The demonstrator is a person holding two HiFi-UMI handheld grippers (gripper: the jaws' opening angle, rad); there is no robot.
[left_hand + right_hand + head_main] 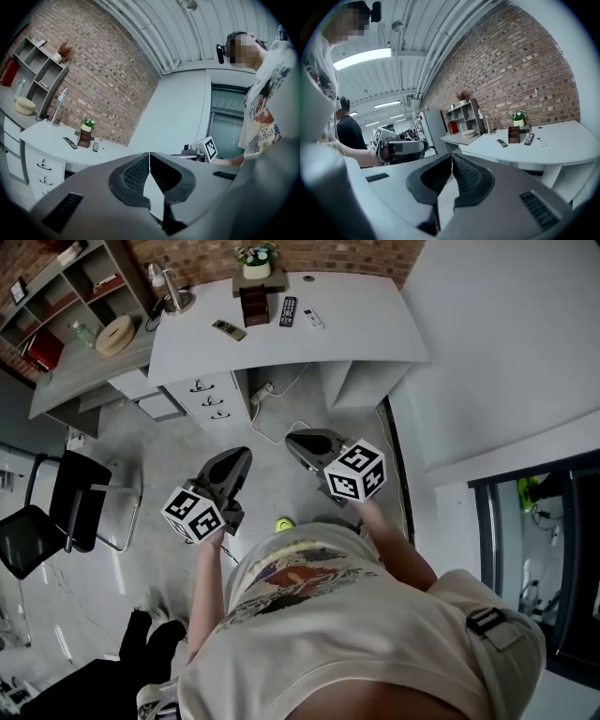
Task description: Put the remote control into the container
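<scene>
From the head view, a person stands on the grey floor well back from a white desk [375,324], a left gripper [241,455] and a right gripper [292,440] held out in front, both pointing toward it. On the desk a black remote control [288,311] lies just right of a brown wooden container [254,304], apart from it. A white remote [313,319] lies further right, a darker remote [229,330] to the container's left, and a potted plant [257,259] stands behind.

In the left gripper view, the jaws are pressed together with nothing between them; the desk and its remotes sit far off against a brick wall.

In the right gripper view, the jaws likewise meet, empty. The black remote control lies beside the container on the distant desk, outside it.
</scene>
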